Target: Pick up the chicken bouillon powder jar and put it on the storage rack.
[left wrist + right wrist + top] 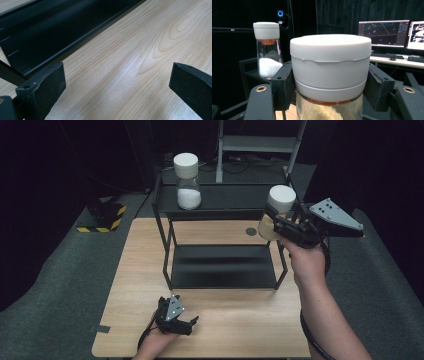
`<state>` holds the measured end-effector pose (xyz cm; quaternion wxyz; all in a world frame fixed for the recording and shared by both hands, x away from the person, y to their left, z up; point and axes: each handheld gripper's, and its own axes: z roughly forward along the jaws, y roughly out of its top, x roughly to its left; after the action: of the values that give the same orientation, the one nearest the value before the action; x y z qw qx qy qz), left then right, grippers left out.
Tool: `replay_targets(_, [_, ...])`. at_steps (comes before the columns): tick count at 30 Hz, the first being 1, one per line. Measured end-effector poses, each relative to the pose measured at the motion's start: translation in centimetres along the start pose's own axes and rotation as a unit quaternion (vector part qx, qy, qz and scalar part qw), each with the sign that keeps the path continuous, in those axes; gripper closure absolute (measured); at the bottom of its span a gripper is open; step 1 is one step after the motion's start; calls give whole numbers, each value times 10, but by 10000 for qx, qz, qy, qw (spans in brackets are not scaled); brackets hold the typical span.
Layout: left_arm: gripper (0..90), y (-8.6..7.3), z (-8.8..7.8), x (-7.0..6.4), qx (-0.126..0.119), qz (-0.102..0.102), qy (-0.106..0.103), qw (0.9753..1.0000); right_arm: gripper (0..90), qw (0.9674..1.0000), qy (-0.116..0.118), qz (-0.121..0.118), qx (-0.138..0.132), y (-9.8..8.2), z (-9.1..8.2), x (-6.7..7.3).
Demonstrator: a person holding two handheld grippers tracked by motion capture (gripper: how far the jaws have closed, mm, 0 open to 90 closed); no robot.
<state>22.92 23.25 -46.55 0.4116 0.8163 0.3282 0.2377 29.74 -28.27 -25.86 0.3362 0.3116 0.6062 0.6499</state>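
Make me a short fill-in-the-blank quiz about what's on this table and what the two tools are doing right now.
1. The right tool grips a jar just below its ____ lid.
2. The other jar, standing on the top shelf of the black rack, holds a ____ powder.
3. The left tool rests low over the wooden table with its jaws ____.
4. The tabletop is made of ____.

Missing words: white; white; open; wood

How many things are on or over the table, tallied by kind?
Jars with white lids: 2, one on the rack, one held in the right gripper
Black two-tier rack: 1
Total: 3
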Motion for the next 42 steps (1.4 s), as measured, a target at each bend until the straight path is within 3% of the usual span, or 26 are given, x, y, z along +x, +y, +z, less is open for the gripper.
replay_targets(17, [10, -1, -1, 1, -34, -48, -5, 10000, 335, 9998, -159, -26, -99, 25, 21, 1])
replay_targets(24, [10, -2, -1, 1, -44, -67, -16, 10000, 335, 9996, -268, -112, -49, 33, 38, 1])
replay_targets(42, [10, -3, -1, 3, -90, -160, -31, 9998, 335, 9991, -400, -96, 38, 32, 80, 2])
